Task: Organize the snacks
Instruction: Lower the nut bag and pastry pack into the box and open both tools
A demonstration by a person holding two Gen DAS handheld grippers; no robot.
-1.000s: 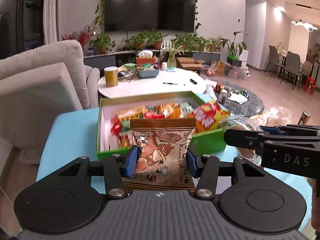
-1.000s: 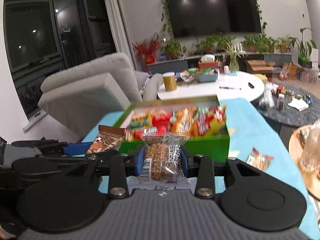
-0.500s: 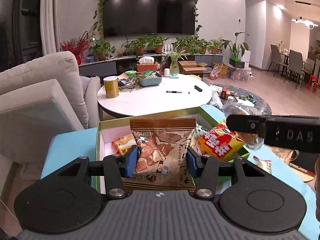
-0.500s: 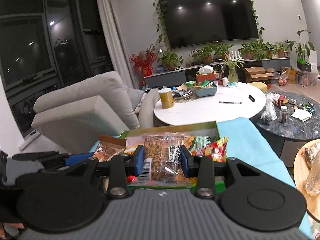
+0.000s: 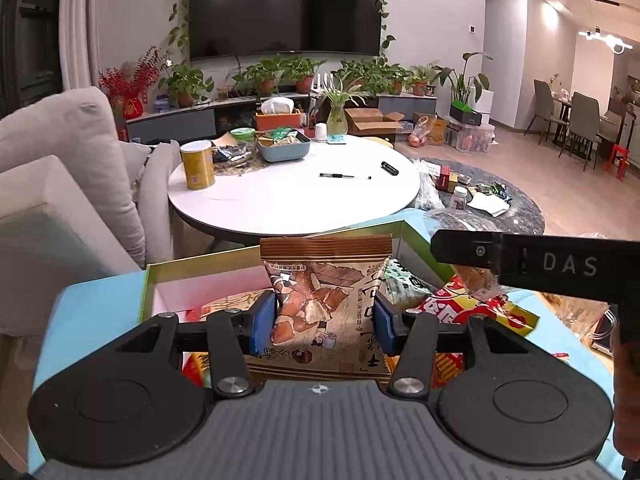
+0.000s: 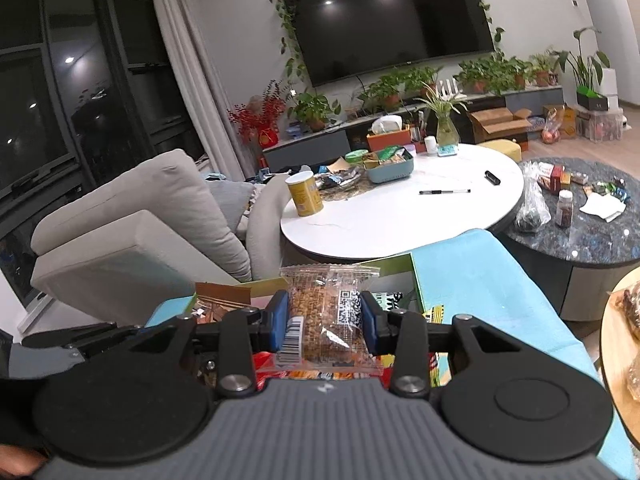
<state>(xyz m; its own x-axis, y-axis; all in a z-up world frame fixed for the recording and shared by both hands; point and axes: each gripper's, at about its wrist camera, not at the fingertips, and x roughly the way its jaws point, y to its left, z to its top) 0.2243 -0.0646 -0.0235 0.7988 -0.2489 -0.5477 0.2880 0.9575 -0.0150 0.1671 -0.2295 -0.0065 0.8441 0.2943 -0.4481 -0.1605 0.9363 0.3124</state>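
My left gripper (image 5: 325, 322) is shut on a brown snack packet (image 5: 326, 292) with a cartoon print and holds it over the green snack box (image 5: 192, 266). My right gripper (image 6: 323, 322) is shut on a clear packet of brown crispy snack (image 6: 326, 316) with a barcode, held over the same box (image 6: 394, 266). The right gripper's black body (image 5: 536, 266) crosses the left wrist view at right, above a red and yellow packet (image 5: 472, 308). The left gripper (image 6: 80, 342) and its brown packet (image 6: 222, 300) show low left in the right wrist view.
The box sits on a blue-covered table (image 6: 480, 276). Behind it stand a white round table (image 5: 292, 192) with a yellow can (image 5: 197, 164), and a dark round table (image 6: 592, 232) with clutter. A grey sofa (image 5: 60, 184) is at left. A wooden tray edge (image 6: 620, 344) is at right.
Both grippers have moved forward and over the green box with their packets still held; the box's near wall and most of its contents have dropped below the view.
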